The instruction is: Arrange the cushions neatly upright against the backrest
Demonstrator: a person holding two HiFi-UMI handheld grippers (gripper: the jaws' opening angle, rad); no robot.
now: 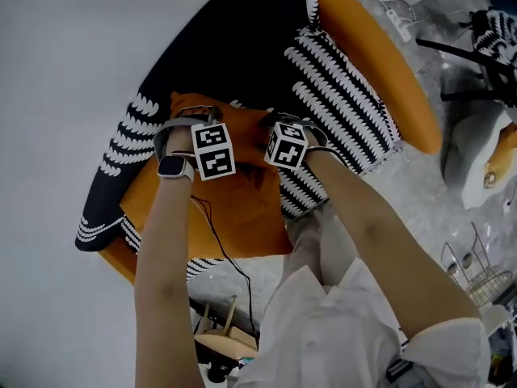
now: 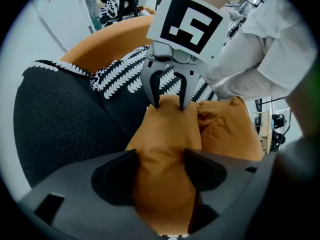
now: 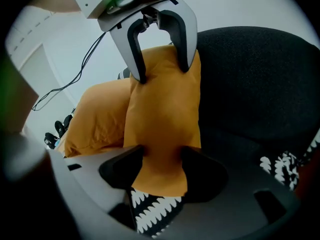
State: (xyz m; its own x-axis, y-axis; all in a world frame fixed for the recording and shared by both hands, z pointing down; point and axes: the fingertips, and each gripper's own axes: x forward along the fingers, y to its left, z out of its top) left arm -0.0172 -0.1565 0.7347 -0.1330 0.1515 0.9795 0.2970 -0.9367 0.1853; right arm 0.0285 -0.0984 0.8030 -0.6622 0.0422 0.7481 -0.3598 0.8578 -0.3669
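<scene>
An orange cushion (image 1: 242, 208) is held up over the seat of a round orange chair (image 1: 380, 63). The chair's backrest (image 1: 234, 47) is black with white-patterned trim. My left gripper (image 1: 187, 128) and right gripper (image 1: 284, 122) face each other across the cushion's top edge. In the left gripper view, the left gripper (image 2: 160, 166) is shut on a fold of the orange cushion (image 2: 165, 134). In the right gripper view, the right gripper (image 3: 162, 166) pinches the orange cushion (image 3: 162, 114) tightly. A black-and-white patterned cushion (image 1: 339, 111) leans against the chair's right side.
A thin black cable (image 1: 218, 241) hangs below the left wrist. A small wooden stool (image 1: 218, 338) stands on the floor beneath the chair. At the right are a wire rack (image 1: 477, 273) and a white object (image 1: 472, 156). The pale wall runs along the left.
</scene>
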